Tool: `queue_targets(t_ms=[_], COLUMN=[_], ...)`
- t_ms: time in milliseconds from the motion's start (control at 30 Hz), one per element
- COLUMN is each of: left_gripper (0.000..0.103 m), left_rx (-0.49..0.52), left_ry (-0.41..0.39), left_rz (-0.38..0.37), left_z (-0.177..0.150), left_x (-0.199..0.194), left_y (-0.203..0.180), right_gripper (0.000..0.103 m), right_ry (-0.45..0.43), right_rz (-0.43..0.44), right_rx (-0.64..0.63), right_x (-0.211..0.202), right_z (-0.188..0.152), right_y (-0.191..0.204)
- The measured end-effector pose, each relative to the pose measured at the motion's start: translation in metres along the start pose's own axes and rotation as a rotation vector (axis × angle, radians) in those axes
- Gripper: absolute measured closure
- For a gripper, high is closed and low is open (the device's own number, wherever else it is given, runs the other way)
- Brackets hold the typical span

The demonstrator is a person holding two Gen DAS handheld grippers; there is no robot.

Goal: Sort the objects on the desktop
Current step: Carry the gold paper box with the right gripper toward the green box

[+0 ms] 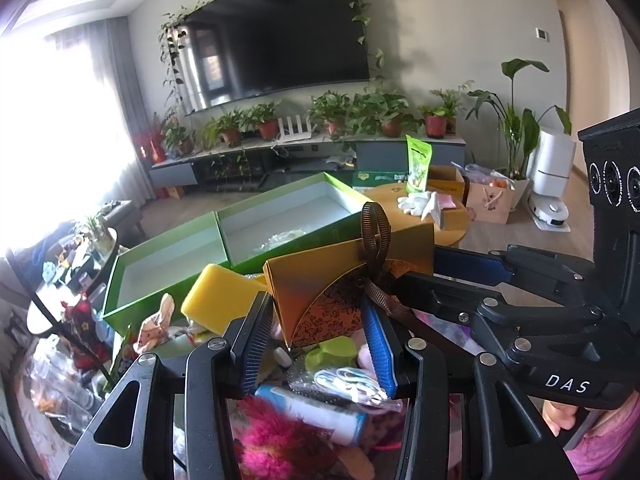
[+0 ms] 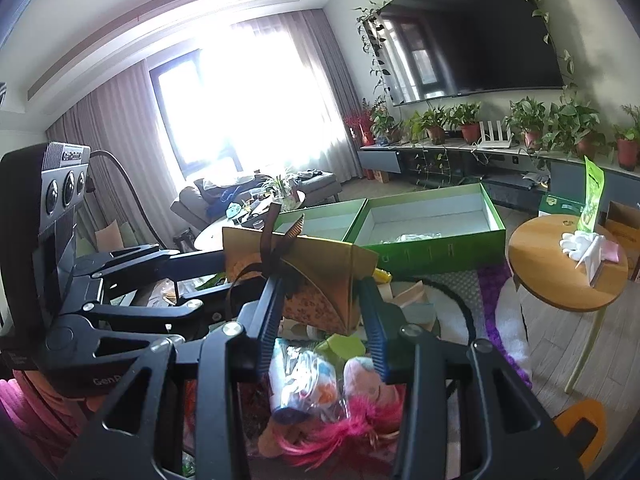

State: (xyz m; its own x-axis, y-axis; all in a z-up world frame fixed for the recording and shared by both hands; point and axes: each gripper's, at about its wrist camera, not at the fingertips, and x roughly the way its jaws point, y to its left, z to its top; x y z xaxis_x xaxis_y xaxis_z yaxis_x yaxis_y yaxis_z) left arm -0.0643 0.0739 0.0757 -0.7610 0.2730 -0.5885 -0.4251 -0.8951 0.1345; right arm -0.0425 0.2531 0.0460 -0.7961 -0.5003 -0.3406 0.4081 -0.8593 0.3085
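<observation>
Over the clutter, left gripper (image 1: 320, 324) and right gripper (image 2: 320, 312) both clamp gold gift box (image 1: 320, 292); green tray (image 1: 280, 216) nearly empty, sorting barely begun.

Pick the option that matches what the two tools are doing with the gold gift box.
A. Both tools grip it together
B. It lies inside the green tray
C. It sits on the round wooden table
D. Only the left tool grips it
A: the gold gift box sits between the left tool fingers, and the right tool clamps it too.
</observation>
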Motion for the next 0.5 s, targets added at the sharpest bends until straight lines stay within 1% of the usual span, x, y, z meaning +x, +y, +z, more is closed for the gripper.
queue_targets(t_ms=[500], left_gripper=[0.057], left_rx=[-0.01], left_ry=[0.0], left_rz=[-0.002], left_z=[0.015], left_x=[0.017], left_y=[0.015], right_gripper=[0.063], right_ry=[0.012], right_rz=[-0.001], right_rx=[-0.008], right_x=[0.022], right_z=[0.021], right_y=[-0.008])
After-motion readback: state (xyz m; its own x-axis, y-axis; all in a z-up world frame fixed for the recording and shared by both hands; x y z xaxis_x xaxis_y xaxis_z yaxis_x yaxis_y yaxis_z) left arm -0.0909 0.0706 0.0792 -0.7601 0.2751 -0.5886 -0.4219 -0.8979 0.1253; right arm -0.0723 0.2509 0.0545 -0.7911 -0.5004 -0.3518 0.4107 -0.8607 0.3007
